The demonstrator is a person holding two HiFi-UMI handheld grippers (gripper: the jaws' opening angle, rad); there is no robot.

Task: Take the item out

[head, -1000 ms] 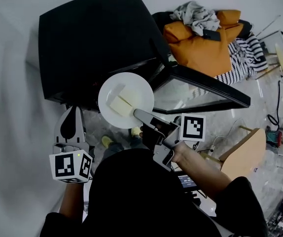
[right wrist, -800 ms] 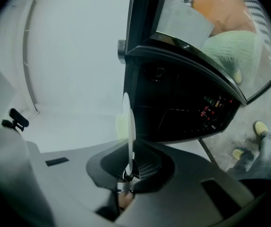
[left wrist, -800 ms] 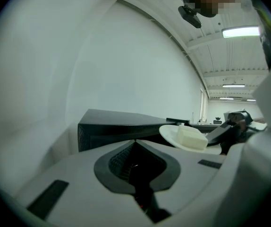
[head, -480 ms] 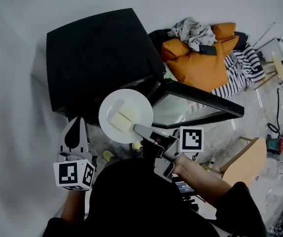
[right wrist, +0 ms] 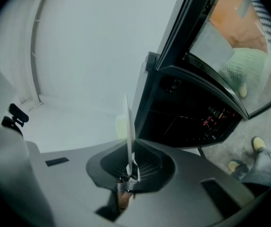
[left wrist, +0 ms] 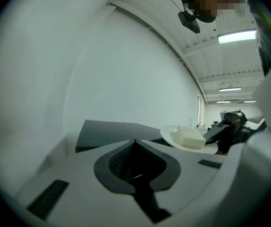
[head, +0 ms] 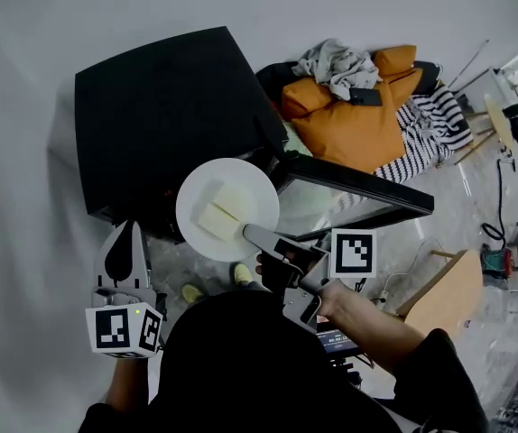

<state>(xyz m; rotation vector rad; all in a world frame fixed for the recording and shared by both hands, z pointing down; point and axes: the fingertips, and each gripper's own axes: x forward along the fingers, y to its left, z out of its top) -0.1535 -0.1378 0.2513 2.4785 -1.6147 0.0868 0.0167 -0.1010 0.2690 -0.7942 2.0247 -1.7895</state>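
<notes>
Presently, as I see it from my station:

1. Right gripper [head: 248, 231]: fingers pinched on the near rim of the white plate [head: 203, 186], which shows edge-on between the pads in the right gripper view.
2. White plate: held level in the air, outside the black oven [head: 164, 115], just in front of its opening and beside the open glass door [head: 349, 192].
3. Two pale rectangular blocks [head: 219, 221]: lying side by side on the plate, touching.
4. Left gripper [head: 125, 233]: fingers pressed together, nothing between them, hanging left of the plate and apart from it.
5. Orange cushion [head: 354, 124]: on the floor behind the door.
</notes>
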